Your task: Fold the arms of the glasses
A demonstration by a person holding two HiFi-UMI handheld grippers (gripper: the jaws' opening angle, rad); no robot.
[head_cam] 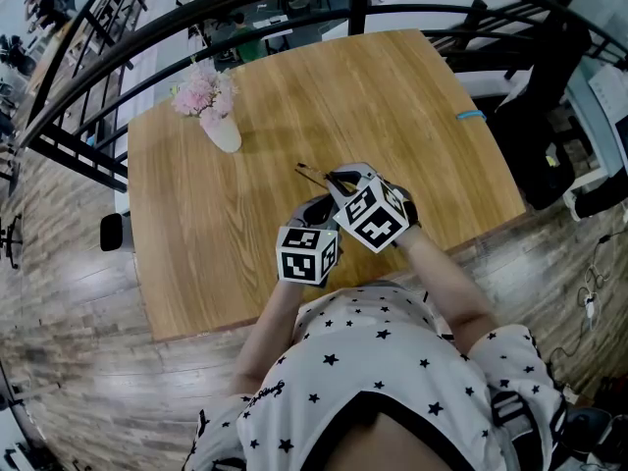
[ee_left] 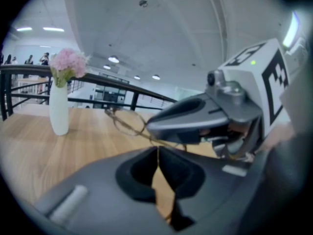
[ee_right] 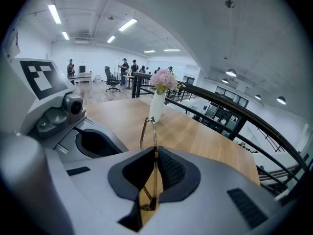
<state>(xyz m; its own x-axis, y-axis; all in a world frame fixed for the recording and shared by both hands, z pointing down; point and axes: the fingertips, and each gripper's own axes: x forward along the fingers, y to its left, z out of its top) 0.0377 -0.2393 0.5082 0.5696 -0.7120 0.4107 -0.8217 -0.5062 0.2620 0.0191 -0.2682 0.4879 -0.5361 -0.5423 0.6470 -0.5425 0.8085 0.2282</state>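
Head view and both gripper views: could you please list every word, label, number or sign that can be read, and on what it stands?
No text reads clearly in any view.
Script print on the person's shirt sleeve: too small and blurred to read.
The marker cubes: black-and-white square patterns only, no letters.
The glasses: no marking can be made out.

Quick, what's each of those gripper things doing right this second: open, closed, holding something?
Left gripper: closed, pinching a thin arm of the glasses.
Right gripper: closed, holding the glasses too.
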